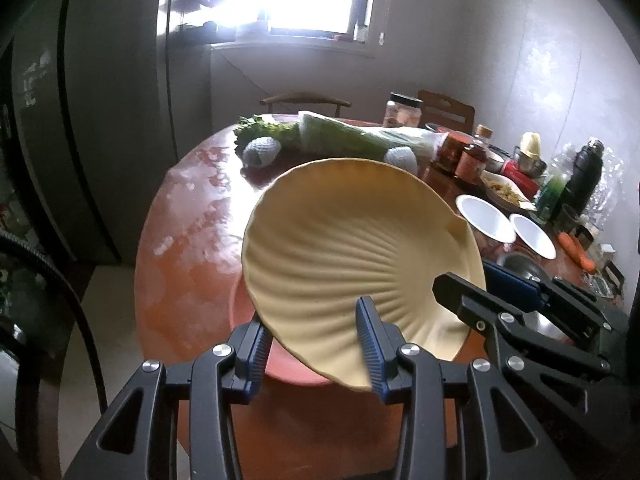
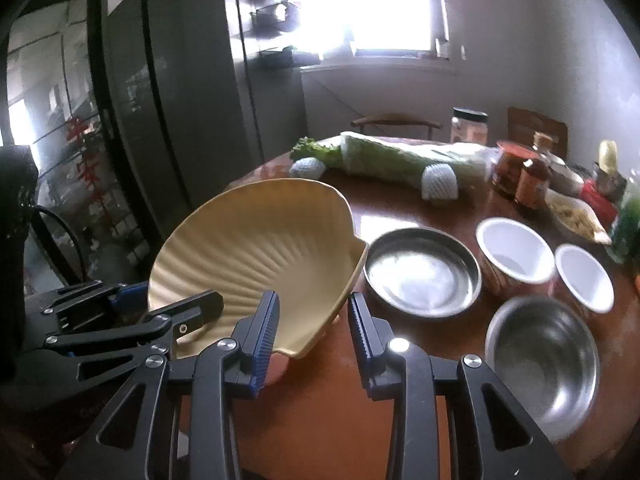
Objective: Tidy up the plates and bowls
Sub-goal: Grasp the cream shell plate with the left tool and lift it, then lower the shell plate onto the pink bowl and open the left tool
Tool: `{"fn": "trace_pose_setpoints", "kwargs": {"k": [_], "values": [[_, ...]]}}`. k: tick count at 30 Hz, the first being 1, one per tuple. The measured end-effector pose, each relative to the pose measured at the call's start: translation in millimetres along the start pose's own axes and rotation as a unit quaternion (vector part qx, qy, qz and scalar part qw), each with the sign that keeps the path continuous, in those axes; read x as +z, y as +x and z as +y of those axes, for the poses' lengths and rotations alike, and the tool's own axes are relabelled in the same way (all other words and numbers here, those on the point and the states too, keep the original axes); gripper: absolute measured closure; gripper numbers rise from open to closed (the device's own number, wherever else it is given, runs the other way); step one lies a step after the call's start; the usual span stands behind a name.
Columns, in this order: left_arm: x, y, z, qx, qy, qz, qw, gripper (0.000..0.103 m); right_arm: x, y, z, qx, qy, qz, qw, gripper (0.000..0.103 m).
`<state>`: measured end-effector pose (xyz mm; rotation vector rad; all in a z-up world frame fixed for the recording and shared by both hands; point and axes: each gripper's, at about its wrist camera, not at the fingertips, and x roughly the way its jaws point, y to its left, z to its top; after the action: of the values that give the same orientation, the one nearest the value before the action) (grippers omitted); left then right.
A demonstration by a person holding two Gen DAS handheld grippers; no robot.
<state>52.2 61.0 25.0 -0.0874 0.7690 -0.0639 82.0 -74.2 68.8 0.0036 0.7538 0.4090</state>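
Pale-yellow ribbed shell-shaped plate [image 1: 352,232] [image 2: 248,240]: one, held off the table, tilted, clamped at its near rim from two sides. Left gripper [image 1: 312,320] clenched on the rim, one blue ridged pad under the plate and the other over it. In the right wrist view the same grip shows, with a black finger on the plate's upper face. Right gripper [image 2: 313,300] likewise clenched on the plate's rim, one pad inside the dish and one outside.

Directly below the yellow plate, one round salmon-pink plate [image 1: 280,364] lying flat at the near edge of the round red-brown glossy table [image 1: 192,208], apart from the plate above it.

Counted on the table to the right:
- Two small round white bowls [image 2: 514,250] [image 2: 584,276], upright, side by side, close together.
- One shallow round steel dish [image 2: 422,272], just beside the yellow plate's right edge.
- One deeper round steel bowl [image 2: 544,356], nearer the camera, below the white bowls in the picture.

Farther back, one long green-and-white cabbage in clear wrap [image 2: 400,156], lying on its side, with two white foam-net bundles [image 2: 308,168] [image 2: 440,184] in front of it. Beyond it, one clear jar with a black lid [image 2: 470,126], upright.
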Motion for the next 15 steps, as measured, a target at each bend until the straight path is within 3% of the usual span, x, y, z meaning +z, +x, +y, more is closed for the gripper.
{"fn": "trace_pose_setpoints", "kwargs": {"k": [6,15], "values": [[2.9,19.0,11.8,0.014,-0.004,0.015,0.9998,0.061,9.8,24.8,5.7,0.005,-0.007,0.010,1.000,0.067],[-11.6,45.9,13.2,0.014,-0.005,0.050,0.9986,0.063,-7.5,52.1,0.4,0.008,-0.001,0.044,0.999,0.067]]}}
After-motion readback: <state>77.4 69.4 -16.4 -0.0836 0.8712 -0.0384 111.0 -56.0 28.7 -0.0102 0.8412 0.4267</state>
